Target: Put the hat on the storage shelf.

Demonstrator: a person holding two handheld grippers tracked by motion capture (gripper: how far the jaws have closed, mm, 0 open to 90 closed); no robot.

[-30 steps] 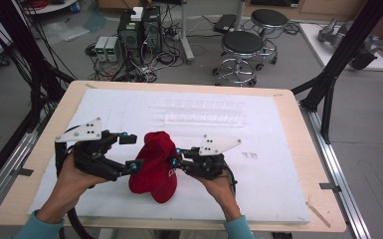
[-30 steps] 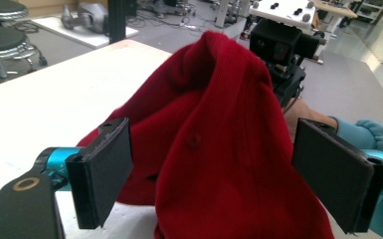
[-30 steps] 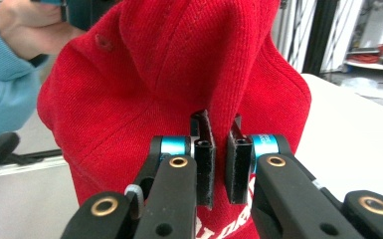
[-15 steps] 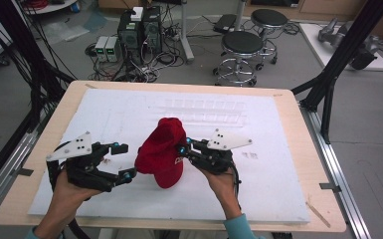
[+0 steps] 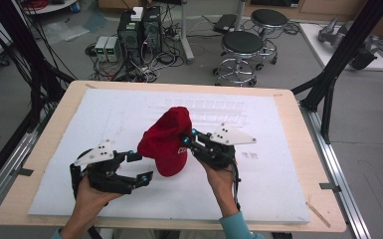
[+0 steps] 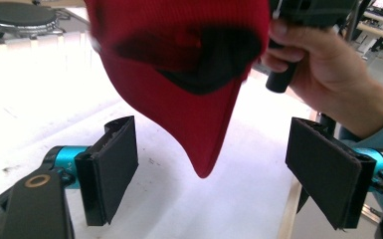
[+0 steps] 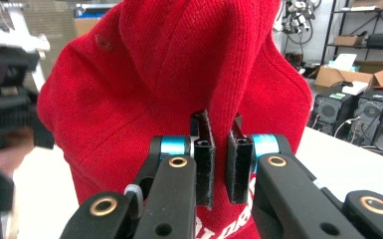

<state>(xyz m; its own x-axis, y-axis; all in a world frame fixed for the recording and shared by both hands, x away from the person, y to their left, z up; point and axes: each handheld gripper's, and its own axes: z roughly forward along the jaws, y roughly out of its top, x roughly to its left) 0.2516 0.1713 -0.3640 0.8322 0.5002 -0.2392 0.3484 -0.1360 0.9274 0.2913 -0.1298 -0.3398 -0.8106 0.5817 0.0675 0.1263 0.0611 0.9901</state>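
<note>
So, running through it big to small:

- One wooden table [image 5: 298, 107] fills the middle of the high view, with a single white foam sheet [image 5: 278, 179] lying flat on top.
- One red cap [image 5: 165, 139] hangs lifted at the centre of the frame, off the sheet, brim pointing down; white lettering shows near its lower edge.
- Right gripper [image 5: 188, 140], just right of centre, is clamped tight on the cap's fabric, and that hand comes up from the bottom edge with the wrist angled toward upper left.
- Left gripper [image 5: 138, 167] sits lower left of the cap, low over the sheet, jaws spread wide and just easing inward. They grip nothing, though the brim tip dangles between the pads [image 6: 110, 169].
- Two round stools [image 5: 241, 47] sit at upper centre.
</note>
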